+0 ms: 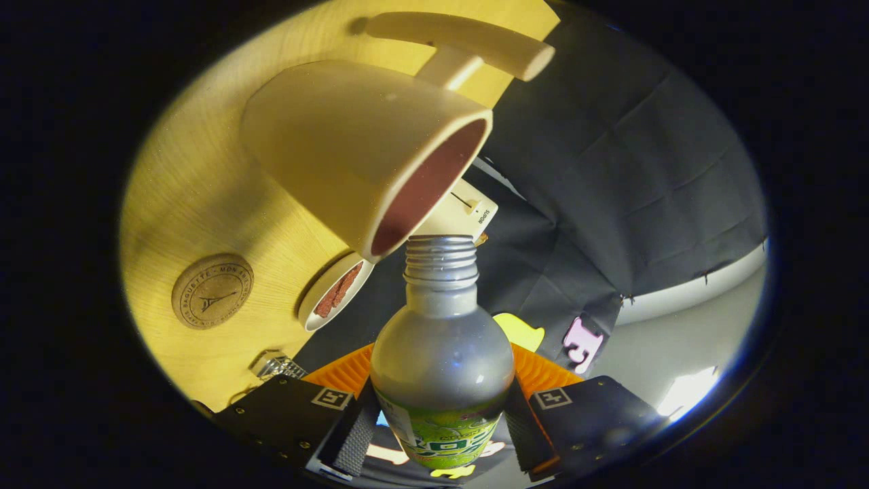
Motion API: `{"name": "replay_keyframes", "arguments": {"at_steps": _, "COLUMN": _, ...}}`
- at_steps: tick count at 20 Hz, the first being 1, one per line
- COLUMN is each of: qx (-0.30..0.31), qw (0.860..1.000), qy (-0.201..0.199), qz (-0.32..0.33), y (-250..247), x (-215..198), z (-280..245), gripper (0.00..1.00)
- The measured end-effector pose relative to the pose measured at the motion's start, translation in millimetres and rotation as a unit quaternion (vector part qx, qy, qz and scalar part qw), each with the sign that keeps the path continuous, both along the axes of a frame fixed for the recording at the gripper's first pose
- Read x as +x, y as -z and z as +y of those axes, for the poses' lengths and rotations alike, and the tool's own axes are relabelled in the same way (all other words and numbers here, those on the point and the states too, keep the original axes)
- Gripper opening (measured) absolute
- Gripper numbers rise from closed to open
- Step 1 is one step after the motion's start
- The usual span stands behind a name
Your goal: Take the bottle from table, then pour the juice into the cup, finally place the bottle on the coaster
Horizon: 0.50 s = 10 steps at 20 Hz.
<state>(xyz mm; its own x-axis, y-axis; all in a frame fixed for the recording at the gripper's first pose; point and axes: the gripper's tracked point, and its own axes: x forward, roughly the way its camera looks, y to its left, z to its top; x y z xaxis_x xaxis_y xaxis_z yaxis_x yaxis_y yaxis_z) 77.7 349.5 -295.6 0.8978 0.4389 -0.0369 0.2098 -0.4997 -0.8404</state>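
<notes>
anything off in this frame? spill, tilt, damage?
No spill or damage visible. The tongs are shut on the bottle, tipped so its open neck sits at the cup rim. The tilt fits pouring. The coaster lies bare on the table. No juice stream can be made out.

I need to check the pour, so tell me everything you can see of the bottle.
The bottle is clear plastic with a bare threaded neck, no cap on it, and a green label around its lower body. The gripper holds it between both fingers, one pressing each side at the label. Against the table it is tipped, its open mouth right at the rim of the cream cup with the dark inside. Whether the two touch is unclear. No juice shows in the upper body or neck.
</notes>
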Motion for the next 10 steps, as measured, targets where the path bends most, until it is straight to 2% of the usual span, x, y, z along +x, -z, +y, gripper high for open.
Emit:
{"name": "replay_keyframes", "arguments": {"at_steps": 4, "qx": 0.081, "qw": 0.995, "qy": 0.029, "qz": 0.046, "y": -1, "x": 7, "z": -13, "gripper": 0.81}}
{"name": "replay_keyframes", "arguments": {"at_steps": 10, "qx": 0.195, "qw": 0.971, "qy": 0.08, "qz": 0.115, "y": 2, "x": 13, "z": -35, "gripper": 0.81}}
